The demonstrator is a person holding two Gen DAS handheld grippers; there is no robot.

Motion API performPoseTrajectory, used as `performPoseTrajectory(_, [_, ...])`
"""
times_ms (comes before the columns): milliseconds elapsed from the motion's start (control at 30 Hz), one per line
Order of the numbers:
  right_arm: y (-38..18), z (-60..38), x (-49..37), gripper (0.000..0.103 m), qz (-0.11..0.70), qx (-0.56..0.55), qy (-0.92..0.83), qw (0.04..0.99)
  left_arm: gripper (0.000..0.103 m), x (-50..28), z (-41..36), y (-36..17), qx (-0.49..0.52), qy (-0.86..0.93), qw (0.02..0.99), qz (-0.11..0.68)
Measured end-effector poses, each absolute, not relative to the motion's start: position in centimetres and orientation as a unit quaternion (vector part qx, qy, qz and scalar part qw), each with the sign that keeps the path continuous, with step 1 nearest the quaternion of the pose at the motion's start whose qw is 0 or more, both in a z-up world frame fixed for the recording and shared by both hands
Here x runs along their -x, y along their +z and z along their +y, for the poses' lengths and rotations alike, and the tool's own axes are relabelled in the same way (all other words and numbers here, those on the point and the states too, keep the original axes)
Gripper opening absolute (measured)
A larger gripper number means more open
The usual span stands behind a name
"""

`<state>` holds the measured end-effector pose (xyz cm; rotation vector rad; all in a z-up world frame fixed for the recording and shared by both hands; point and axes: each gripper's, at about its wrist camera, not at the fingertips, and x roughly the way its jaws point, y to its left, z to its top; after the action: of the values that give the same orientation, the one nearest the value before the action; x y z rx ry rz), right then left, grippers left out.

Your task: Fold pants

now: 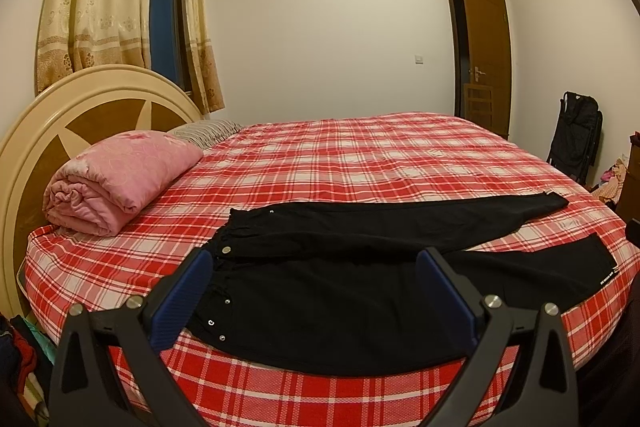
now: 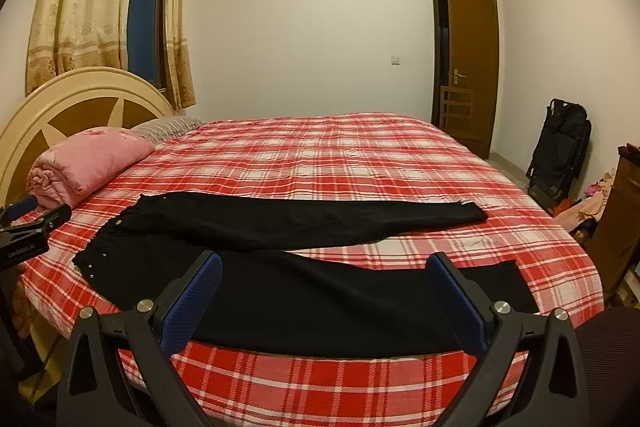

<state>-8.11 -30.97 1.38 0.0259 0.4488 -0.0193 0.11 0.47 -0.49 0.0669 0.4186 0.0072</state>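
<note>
Black pants (image 1: 340, 291) lie spread flat on the near side of the bed, waistband with metal buttons to the left, both legs running right. The far leg (image 2: 320, 219) and the near leg (image 2: 320, 303) split apart toward the cuffs. My left gripper (image 1: 316, 267) hovers open above the waist and hip part, its blue pads wide apart with nothing between them. My right gripper (image 2: 324, 267) is open too, held over the near leg close to the bed's front edge. The left gripper's body (image 2: 28, 227) shows at the left edge of the right wrist view.
A red plaid sheet (image 1: 360, 163) covers the round bed, with a rolled pink quilt (image 1: 116, 179) and a striped pillow (image 1: 208, 131) by the headboard (image 1: 80, 107). A black folded stroller (image 2: 560, 151), clothes on the floor and a brown door (image 2: 468, 67) are at the right.
</note>
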Motion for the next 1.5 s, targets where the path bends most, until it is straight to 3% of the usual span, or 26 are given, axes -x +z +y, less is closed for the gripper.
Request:
performPoseTrajectory(367, [-0.6,-30.9,6.9,0.102,0.236,-0.009,0.008,0.972,0.103,-0.6,0.8,-1.1,-0.033,0.005,0.976,0.215])
performPoseTrajectory(633, [-5.2,-33.4,2.3,0.102,0.302,-0.005,-0.003,0.953,0.103,-3.4,2.3,-3.4,-0.047,0.005,0.97,0.24])
performPoseTrajectory(900, [-6.4,-40.2,-3.9,0.1,0.331,-0.049,-0.044,0.941,0.103,-13.9,10.5,-6.2,-0.083,0.068,0.95,0.295])
performPoseTrajectory(1100, [-7.1,-45.5,-8.6,0.09,0.357,-0.068,-0.088,0.927,0.103,-22.7,15.1,-7.1,-0.094,0.07,0.937,0.328])
performPoseTrajectory(1500, [-8.5,-56.2,-14.5,0.088,0.389,-0.086,-0.174,0.901,0.087,-36.3,15.3,-12.4,-0.1,0.017,0.906,0.41])
